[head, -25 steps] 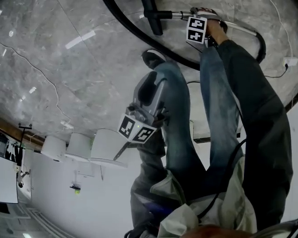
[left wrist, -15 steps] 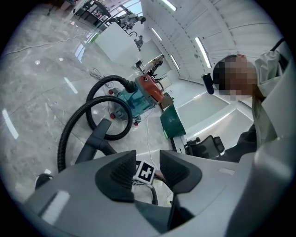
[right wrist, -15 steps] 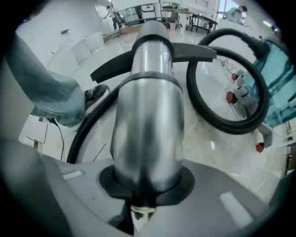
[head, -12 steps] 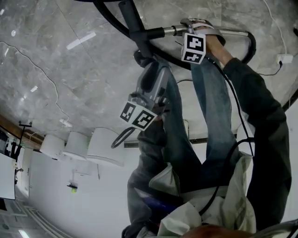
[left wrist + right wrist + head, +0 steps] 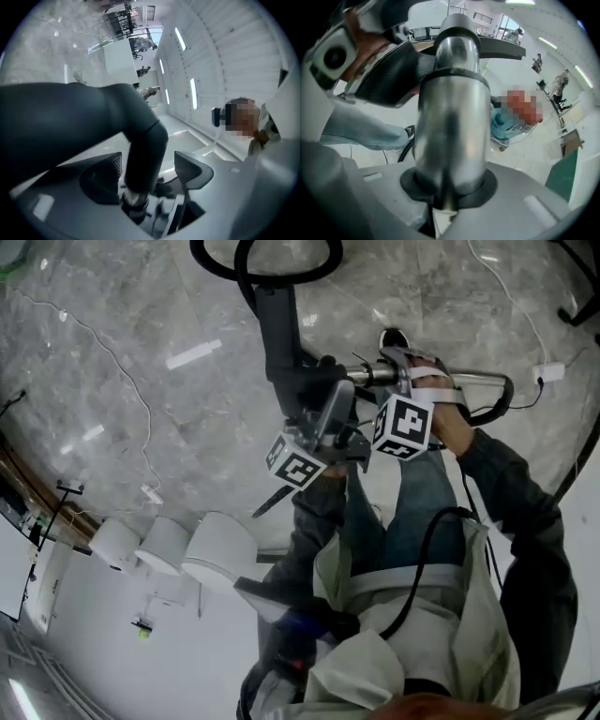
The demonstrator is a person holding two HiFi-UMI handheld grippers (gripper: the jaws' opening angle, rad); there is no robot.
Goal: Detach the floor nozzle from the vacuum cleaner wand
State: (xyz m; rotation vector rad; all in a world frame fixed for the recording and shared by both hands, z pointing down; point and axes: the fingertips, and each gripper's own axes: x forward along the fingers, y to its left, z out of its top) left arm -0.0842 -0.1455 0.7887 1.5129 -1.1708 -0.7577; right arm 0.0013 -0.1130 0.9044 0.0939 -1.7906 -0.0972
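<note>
The dark grey floor nozzle (image 5: pixel 279 329) hangs above the marble floor, and its neck (image 5: pixel 140 150) appears joined to the chrome wand (image 5: pixel 478 381). My left gripper (image 5: pixel 328 404) reaches up to that neck. Its jaws have just been opening and stand wide on either side of the neck, both pads (image 5: pixel 110 171) apart from it. My right gripper (image 5: pixel 398 371) is shut on the wand (image 5: pixel 450 117), having closed on it a moment ago. The chrome tube fills the right gripper view, running straight out from between the jaws.
A black hose (image 5: pixel 272 254) loops past the nozzle at the top. A white cable and plug (image 5: pixel 548 371) lie on the floor at the right. The person's jeans legs (image 5: pixel 412 512) and a shoe (image 5: pixel 394 337) are under the grippers. White round seats (image 5: pixel 220 549) stand at the lower left.
Wand and nozzle have come up off the floor toward the camera with the right gripper on the wand. The left gripper has risen to the nozzle's neck.
</note>
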